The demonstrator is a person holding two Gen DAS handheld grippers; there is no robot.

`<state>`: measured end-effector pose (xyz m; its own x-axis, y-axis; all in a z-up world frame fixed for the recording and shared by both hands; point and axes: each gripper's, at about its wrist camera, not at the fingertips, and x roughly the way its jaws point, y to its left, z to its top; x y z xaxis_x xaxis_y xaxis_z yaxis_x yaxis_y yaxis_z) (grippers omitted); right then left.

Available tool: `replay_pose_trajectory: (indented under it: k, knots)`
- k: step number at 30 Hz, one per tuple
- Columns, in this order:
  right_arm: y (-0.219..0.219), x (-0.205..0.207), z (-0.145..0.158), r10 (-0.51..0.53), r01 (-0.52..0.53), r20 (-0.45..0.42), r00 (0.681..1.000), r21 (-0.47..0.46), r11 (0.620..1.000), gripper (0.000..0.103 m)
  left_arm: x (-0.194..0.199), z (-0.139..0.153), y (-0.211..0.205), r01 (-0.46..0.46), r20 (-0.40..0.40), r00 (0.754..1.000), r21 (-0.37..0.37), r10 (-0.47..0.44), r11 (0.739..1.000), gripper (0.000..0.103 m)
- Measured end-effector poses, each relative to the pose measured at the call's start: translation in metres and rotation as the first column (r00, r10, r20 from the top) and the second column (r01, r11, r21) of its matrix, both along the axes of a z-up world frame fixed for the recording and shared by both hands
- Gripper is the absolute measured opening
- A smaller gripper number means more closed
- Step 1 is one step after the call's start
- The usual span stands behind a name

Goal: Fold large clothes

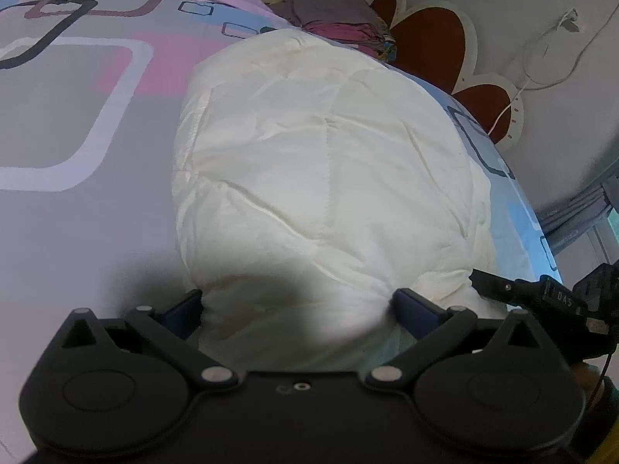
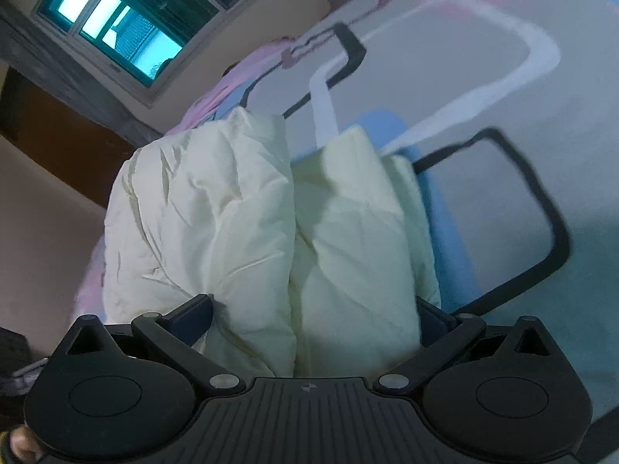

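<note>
While we look along the left gripper (image 1: 298,309) in the left wrist view, its jaws stand spread wide, one blue pad on each side of the near end of the white padded garment (image 1: 329,162), and we cannot tell whether the pads touch the cloth. The garment lies folded in a puffy bundle on the bed (image 1: 77,212), whose sheet is patterned with grey, pink and blue blocks and rounded outlines. Beyond the far end of the garment sits a heap of pink and grey clothes (image 1: 336,15), and to the right of the garment stands a headboard (image 1: 433,42) of dark red heart shapes edged in white, with a white cable (image 1: 541,62) hanging on the wall above it. At the near right corner of the garment the black tip of the right gripper (image 1: 541,290) shows. In the right wrist view the right gripper (image 2: 317,317) also has its jaws spread wide, with the near end of the garment (image 2: 240,208) between them; here the garment shows two thick folded layers side by side, resting on the bed (image 2: 503,89). Beyond the garment, up and to the left, a window (image 2: 127,19) glows teal.
</note>
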<state>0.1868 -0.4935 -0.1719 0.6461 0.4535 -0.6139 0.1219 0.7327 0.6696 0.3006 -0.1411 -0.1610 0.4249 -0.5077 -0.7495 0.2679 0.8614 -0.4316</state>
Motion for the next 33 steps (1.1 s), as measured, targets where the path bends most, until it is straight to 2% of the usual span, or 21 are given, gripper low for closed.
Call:
replay_pose_trajectory:
  k: [4,6,7,14,16,19,25,33]
  knots:
    - [0.005,0.001,0.000,0.023,-0.023,0.000,1.000,0.020,1.000,0.102,-0.002,0.003,-0.005,-0.003,0.005,1.000,0.007,0.003,1.000,0.098]
    - [0.005,0.000,0.002,0.033,-0.033,0.003,0.999,0.046,0.998,0.089,-0.006,0.007,-0.003,-0.008,0.010,1.000,0.012,0.008,1.000,0.091]
    - [0.004,0.002,0.002,0.034,-0.034,0.003,0.999,0.065,0.997,0.079,-0.006,0.009,-0.004,-0.010,0.012,1.000,0.015,0.010,1.000,0.087]
    - [0.006,-0.002,0.008,0.019,-0.021,0.016,1.000,0.092,0.996,0.051,-0.011,0.024,0.001,0.002,0.039,0.999,0.029,-0.003,1.000,0.074]
    - [0.010,-0.002,0.012,0.017,-0.020,0.023,1.000,0.101,0.995,0.046,-0.012,0.028,0.003,0.003,0.048,0.999,0.023,-0.004,1.000,0.069]
    - [0.011,-0.005,0.018,0.010,-0.014,0.036,0.999,0.111,0.994,0.043,-0.015,0.038,0.006,0.009,0.060,0.998,0.015,-0.010,1.000,0.065]
    - [0.031,0.000,0.033,0.030,-0.041,0.079,0.996,0.143,0.989,0.041,-0.015,0.059,0.022,-0.007,0.097,0.995,0.015,0.006,1.000,0.063]
    - [0.085,0.037,0.060,0.102,-0.127,0.143,0.984,0.178,0.976,0.041,-0.015,0.090,0.071,-0.093,0.140,0.986,0.004,0.091,0.996,0.063]
